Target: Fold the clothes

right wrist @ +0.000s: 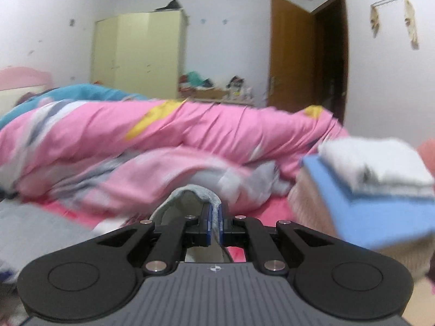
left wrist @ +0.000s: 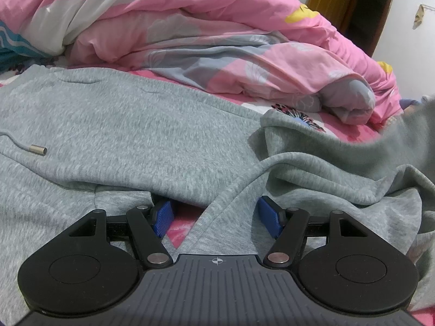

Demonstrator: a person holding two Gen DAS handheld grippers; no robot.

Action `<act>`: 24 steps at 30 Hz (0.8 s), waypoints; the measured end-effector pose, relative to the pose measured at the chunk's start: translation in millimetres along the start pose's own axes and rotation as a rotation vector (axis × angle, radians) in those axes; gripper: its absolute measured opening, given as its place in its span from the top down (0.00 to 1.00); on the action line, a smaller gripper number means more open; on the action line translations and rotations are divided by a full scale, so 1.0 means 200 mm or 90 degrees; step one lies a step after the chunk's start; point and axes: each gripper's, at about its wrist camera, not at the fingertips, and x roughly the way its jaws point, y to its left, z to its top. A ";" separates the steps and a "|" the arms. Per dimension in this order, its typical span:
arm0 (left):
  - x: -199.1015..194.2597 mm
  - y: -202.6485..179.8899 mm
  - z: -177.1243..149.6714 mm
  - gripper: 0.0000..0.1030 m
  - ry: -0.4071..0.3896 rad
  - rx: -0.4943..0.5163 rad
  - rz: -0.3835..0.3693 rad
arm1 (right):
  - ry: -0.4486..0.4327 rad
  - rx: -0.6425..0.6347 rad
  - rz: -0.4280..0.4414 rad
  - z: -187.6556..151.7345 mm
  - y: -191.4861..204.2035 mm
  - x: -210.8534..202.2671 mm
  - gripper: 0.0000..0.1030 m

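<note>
I am holding my left gripper (left wrist: 216,218) low over a grey sweatshirt (left wrist: 122,130), its blue pads (left wrist: 163,217) standing wide apart with a fold of the grey cloth running up between them; the pads are not pressing on it. The sweatshirt is lying spread across the middle of the left wrist view on the pink bed sheet (left wrist: 182,231), which is showing through at the lower centre just under the pads. A drawstring with a metal tip (left wrist: 38,150) is resting on the cloth at the left edge. A rumpled part of the same garment is bunching up at the right of the frame. Behind it, a pink quilt (left wrist: 206,27) is piling across the top half.

My right gripper (right wrist: 214,221) is pinching a grey edge of cloth (right wrist: 195,190), jaws nearly together at the lower centre of the right wrist view, the fabric arching up above the fingertips. The view is blurring. At the right edge a stack of folded clothes (right wrist: 380,190) is sitting, white on blue. A pale wardrobe (right wrist: 138,54) and a brown door (right wrist: 293,51) are standing against the far wall.
</note>
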 end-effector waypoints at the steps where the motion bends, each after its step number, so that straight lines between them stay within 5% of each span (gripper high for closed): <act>1: 0.00 0.00 0.00 0.36 0.000 0.001 -0.001 | -0.005 -0.010 -0.011 0.03 0.02 0.06 0.96; 7: 0.00 0.00 0.00 0.36 0.001 0.008 -0.004 | 0.042 -0.052 -0.063 0.00 0.15 0.48 0.96; 13: 0.00 0.01 -0.01 0.36 0.000 0.012 -0.007 | 0.249 -0.054 -0.092 -0.26 0.15 0.74 0.83; 18: -0.01 0.02 0.00 0.36 0.002 0.009 -0.012 | 0.230 -0.037 -0.079 -0.27 0.09 0.41 0.57; 24: -0.02 0.03 0.00 0.36 0.004 0.003 -0.018 | 0.202 0.010 0.101 -0.30 0.07 -0.21 0.48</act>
